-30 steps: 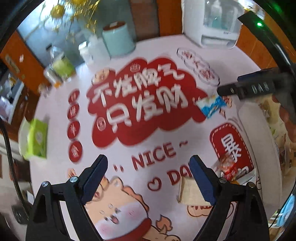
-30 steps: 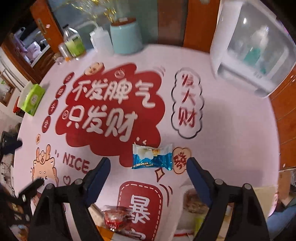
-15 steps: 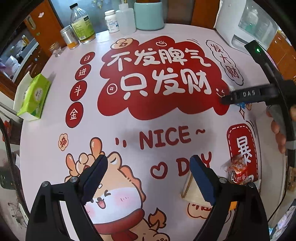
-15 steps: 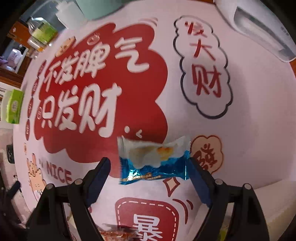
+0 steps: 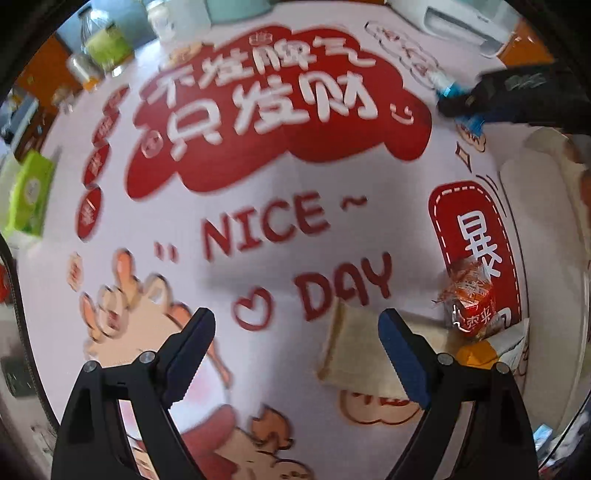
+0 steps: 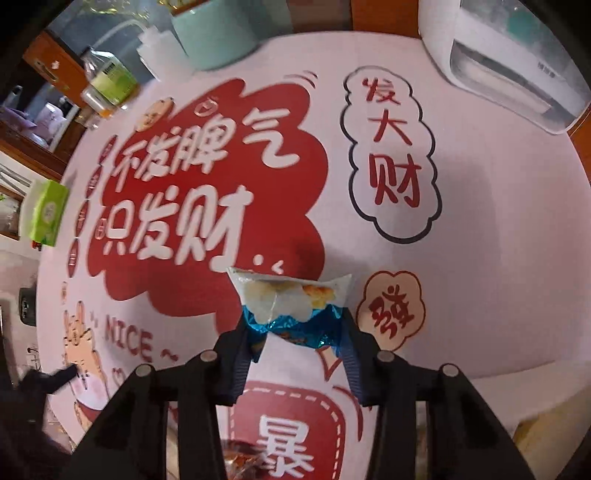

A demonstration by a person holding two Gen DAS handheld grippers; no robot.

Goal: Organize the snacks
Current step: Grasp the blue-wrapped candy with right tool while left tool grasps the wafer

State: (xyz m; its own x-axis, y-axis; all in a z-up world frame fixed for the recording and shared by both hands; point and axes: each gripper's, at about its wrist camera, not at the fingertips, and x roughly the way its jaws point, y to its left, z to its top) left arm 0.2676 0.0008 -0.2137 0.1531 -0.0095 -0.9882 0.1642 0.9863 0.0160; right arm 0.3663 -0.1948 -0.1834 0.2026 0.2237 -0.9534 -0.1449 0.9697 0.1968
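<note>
Between the right claw's [image 6: 295, 332] dark blue pads, a blue-and-white snack packet [image 6: 290, 304] is clamped by its lower half, crumpled, its top sticking out ahead. Beyond it spreads the pink surface [image 6: 491, 258], printed with a red cloud of white characters. Far ahead stand a mint container [image 6: 218, 35], bottles and a white appliance [image 6: 513, 70]; a green tissue pack [image 6: 46, 212] lies left. The left claw [image 5: 295, 354] stands apart, holding nothing, with a tan packet [image 5: 354, 350] just ahead and a red snack [image 5: 471, 299] to its right.
</note>
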